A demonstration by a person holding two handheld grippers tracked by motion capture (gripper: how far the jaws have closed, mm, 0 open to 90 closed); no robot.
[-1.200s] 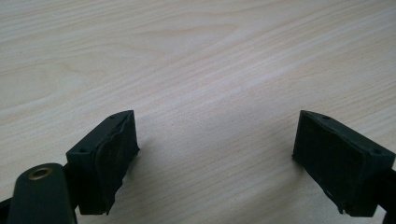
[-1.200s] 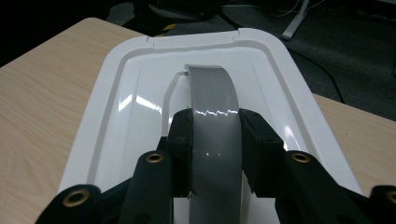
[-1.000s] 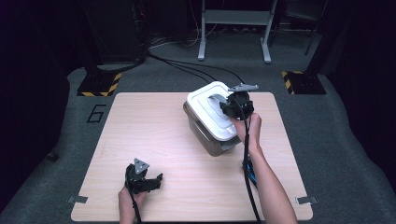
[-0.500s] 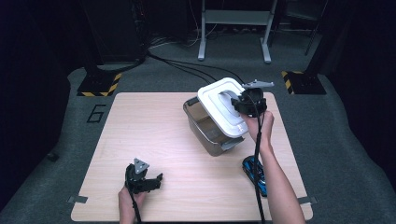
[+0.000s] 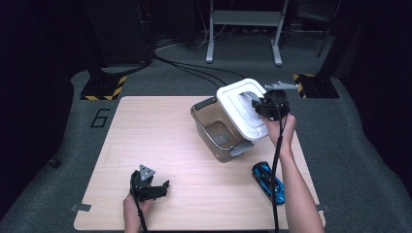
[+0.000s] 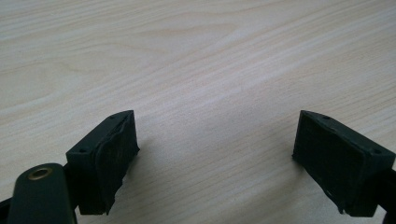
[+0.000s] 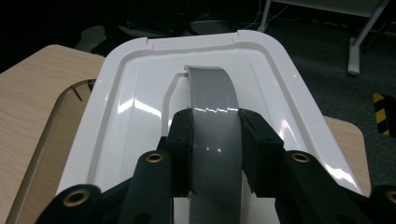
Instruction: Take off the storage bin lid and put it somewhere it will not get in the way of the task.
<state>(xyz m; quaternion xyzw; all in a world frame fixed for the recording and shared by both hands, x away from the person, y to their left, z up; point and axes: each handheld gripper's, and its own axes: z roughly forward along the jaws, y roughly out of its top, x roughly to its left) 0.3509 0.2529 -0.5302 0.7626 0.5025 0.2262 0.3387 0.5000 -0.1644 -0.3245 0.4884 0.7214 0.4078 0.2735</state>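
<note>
We note the white lid [image 5: 241, 109] now lifted and tilted off the translucent bin [image 5: 217, 132], where a second ago it sat flat on top. Our right gripper [image 7: 215, 140] pinches the lid's grey handle [image 7: 212, 100]. The bin stands open at the table's [image 5: 145, 131] far right; a blue toy car [image 5: 268, 181] lies near right. Left gripper [image 6: 215, 154] rests spread wide, empty, near left.

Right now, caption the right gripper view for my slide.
Right gripper clamped on the lid's grey handle, white lid tilted above the bin.
</note>
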